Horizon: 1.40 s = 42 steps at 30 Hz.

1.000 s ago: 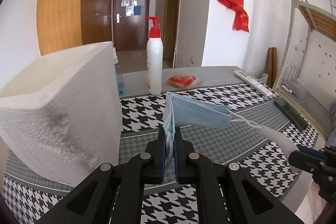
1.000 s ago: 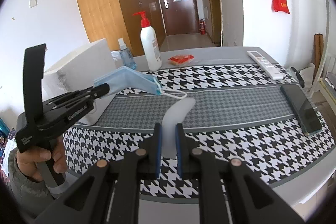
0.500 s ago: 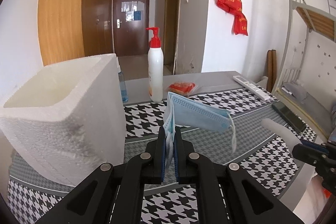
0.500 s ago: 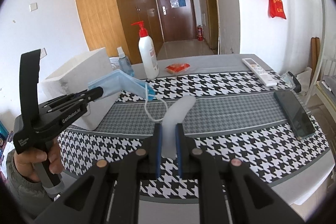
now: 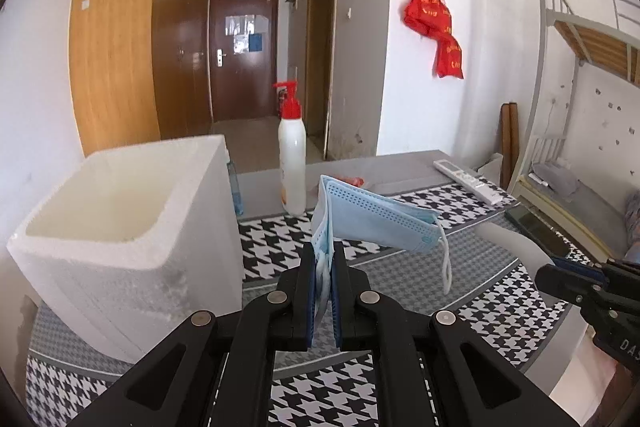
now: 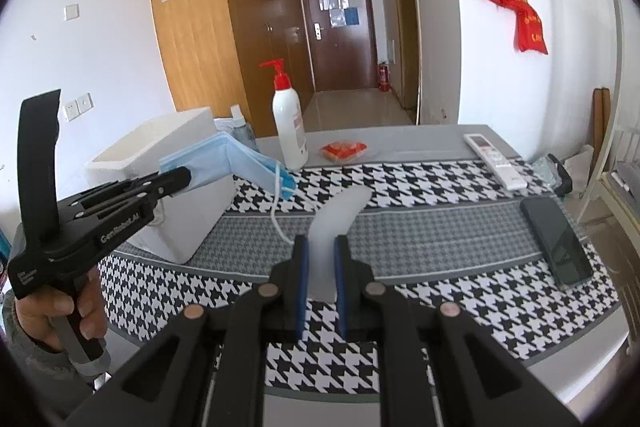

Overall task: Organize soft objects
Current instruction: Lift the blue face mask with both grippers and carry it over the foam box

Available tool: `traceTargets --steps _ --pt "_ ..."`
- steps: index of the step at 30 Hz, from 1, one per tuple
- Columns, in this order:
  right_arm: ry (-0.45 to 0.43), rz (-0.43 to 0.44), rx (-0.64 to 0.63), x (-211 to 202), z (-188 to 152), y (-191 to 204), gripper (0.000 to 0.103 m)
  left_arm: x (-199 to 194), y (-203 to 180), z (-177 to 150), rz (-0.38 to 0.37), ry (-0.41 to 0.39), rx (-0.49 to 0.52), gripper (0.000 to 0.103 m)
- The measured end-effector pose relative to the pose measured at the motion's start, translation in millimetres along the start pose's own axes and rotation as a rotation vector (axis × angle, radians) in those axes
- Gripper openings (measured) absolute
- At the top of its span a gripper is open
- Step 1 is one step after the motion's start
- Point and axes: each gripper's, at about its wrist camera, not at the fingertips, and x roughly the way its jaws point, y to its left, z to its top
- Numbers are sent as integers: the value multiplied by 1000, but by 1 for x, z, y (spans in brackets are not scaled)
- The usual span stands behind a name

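My left gripper (image 5: 323, 259) is shut on a folded blue face mask (image 5: 372, 219) and holds it in the air, just right of the open white foam box (image 5: 132, 227). A white ear loop (image 5: 446, 267) dangles from the mask. In the right wrist view the left gripper (image 6: 182, 175) and the mask (image 6: 240, 163) hang beside the foam box (image 6: 168, 151). My right gripper (image 6: 320, 259) is shut on a pale translucent soft strip (image 6: 338, 215), held above the table to the right of the mask.
A houndstooth cloth (image 6: 420, 187) covers the table. A white pump bottle (image 6: 289, 125), a small spray bottle (image 6: 240, 131), an orange packet (image 6: 344, 150), a white remote (image 6: 494, 161) and a black phone (image 6: 556, 245) lie on it. A bunk bed (image 5: 580, 67) stands at right.
Both grippers have risen higher above the table. The mask's ear loop has come free of the right gripper's side and now dangles. The left gripper has moved closer to the box's top.
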Motion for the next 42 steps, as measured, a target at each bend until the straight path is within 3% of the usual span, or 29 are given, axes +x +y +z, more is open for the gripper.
traceTargets --steps 17,42 --pt "-67 10 -42 -3 27 14 15 -19 10 20 17 -73 20 7" --pt "-107 57 -80 7 47 38 15 -30 39 41 99 -134 -3 7"
